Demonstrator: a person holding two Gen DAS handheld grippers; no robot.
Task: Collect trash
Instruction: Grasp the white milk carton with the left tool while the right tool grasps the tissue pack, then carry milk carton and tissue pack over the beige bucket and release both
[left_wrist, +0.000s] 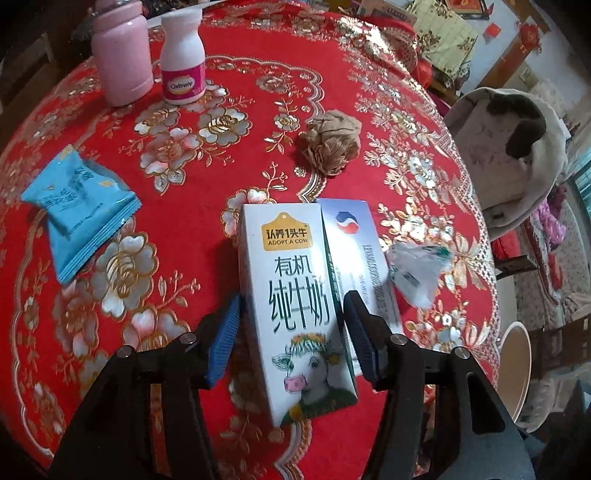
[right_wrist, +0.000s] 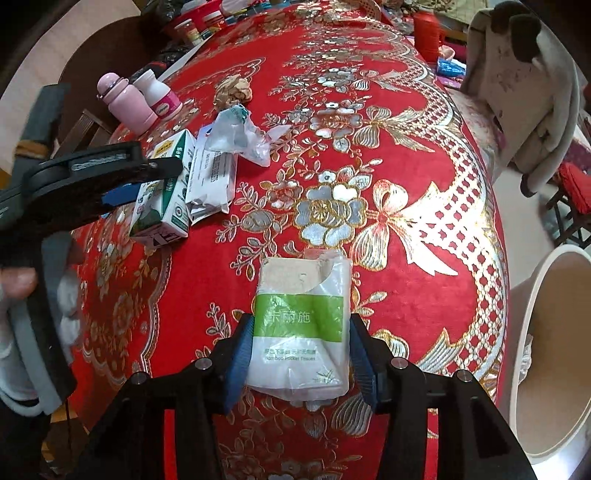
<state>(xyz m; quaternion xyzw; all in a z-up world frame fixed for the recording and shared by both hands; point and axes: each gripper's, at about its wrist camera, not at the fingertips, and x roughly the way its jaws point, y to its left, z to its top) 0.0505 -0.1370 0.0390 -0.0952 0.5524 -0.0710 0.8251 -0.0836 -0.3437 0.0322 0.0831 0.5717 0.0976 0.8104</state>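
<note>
**Both claws on trash: tissue pack gripped, milk carton straddled**

Right claw is closed on the tissue pack: blue pads touch both long sides, and the pack hangs over the desk toward its near edge. Left claw is open w/ the milk carton between its pads. A gap shows at the left pad; the right pad sits just beside the carton's edge. The carton lies on the cloth near the desk's middle, touching a flat white packet.

Doing it well, as I judge it:
- Right: keep the squeeze light, since the pack is soft film and looks likely to buckle or slip. Carry it across the right edge to the white bin and let go only once it's fully over the rim.
- Left: centre the carton first, then close on its long sides. Keep the right pad off the white packet so only one item comes up.

What each view adds:
- Left wrist view shows the pad gap, a blue snack packet toward the left edge, and a brown paper ball past the carton. The tissue pack isn't in it.
- Right wrist view shows the left claw from the side over the carton, w/ the person's hand behind it, plus the bin's open mouth close by the desk edge.
- Both views catch the crumpled clear wrapper, a pink flask and a white pill bottle at the far-left edge. The last two prob. aren't trash.
</note>
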